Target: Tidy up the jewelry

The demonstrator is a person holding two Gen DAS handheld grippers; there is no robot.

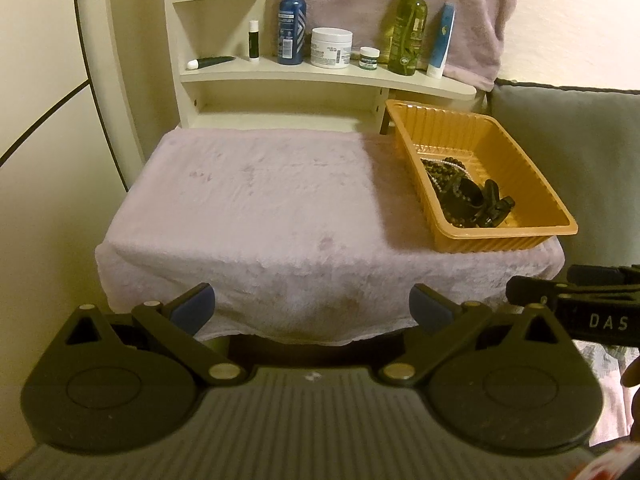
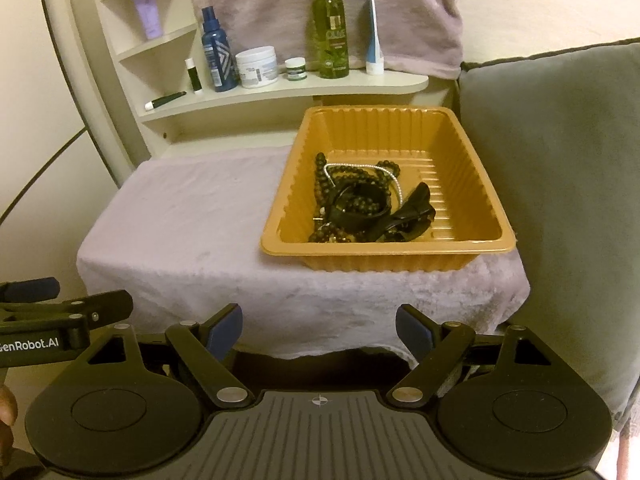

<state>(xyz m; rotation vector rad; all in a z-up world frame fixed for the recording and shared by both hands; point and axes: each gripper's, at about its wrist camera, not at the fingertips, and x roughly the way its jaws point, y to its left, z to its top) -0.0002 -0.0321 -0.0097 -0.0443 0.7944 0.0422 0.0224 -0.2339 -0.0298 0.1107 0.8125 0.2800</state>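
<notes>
Left wrist view peers down over its tongs (image 1: pixel 312 308) at the towel-covered counter (image 1: pixel 260 200), tray (image 1: pixel 500 236) at two o'clock. Right wrist view sits closer, tray (image 2: pixel 360 250) at twelve. Both share counter, tray and shelf (image 1: pixel 320 74).

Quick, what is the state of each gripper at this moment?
Left gripper: open, holding nothing, in front of the towel-covered table.
Right gripper: open, holding nothing, short of the ribbed orange plastic tray.

Cream wall (image 1: pixel 44 80), warm dim light. White corner shelf (image 2: pixel 304 86) holding toiletry bottles (image 1: pixel 291 20). Desk draped in lilac towel (image 1: pixel 260 200); grey cushion (image 2: pixel 552 184) beside it, right.
</notes>
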